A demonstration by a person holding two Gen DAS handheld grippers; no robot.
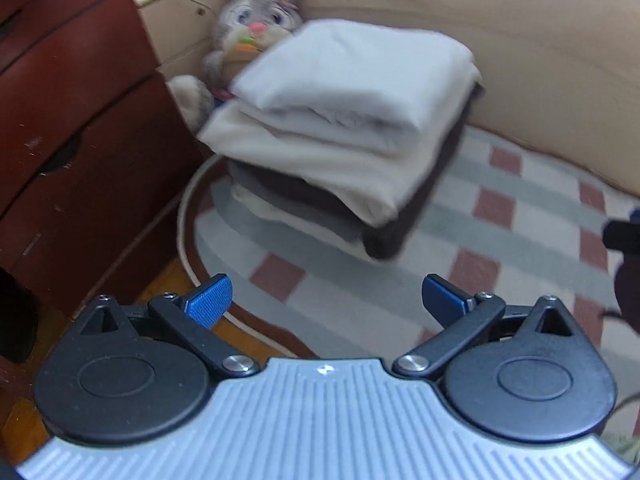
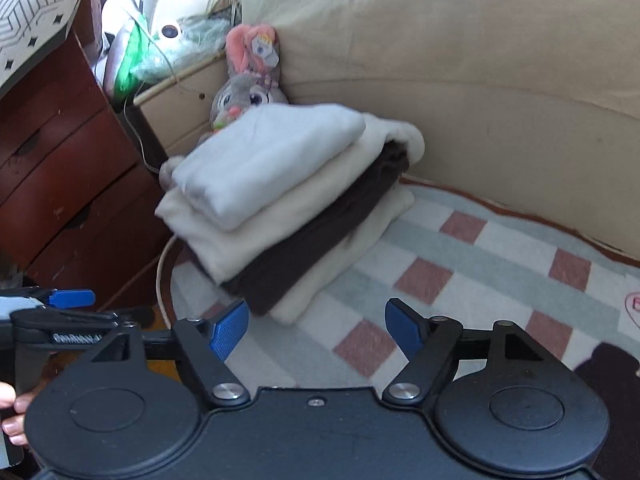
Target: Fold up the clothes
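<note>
A stack of folded clothes (image 1: 344, 136) (image 2: 288, 200) rests on the checked bedspread (image 1: 500, 216) (image 2: 460, 264) near the bed's corner. A pale grey-white piece lies on top, then a cream one, a dark brown one and a light one at the bottom. My left gripper (image 1: 327, 300) hangs open in front of the stack, apart from it, with nothing between its blue pads. My right gripper (image 2: 318, 330) is open too, just short of the stack's near corner, and holds nothing. In the right wrist view the left gripper's blue fingertip (image 2: 72, 298) shows at the left edge, held by a hand.
A grey plush rabbit (image 1: 256, 20) (image 2: 250, 88) sits behind the stack against the beige headboard (image 1: 500, 40) (image 2: 480, 80). A red-brown chest of drawers (image 1: 72, 128) (image 2: 60, 168) stands left of the bed. A dark garment (image 2: 608, 364) lies at the right on the bedspread.
</note>
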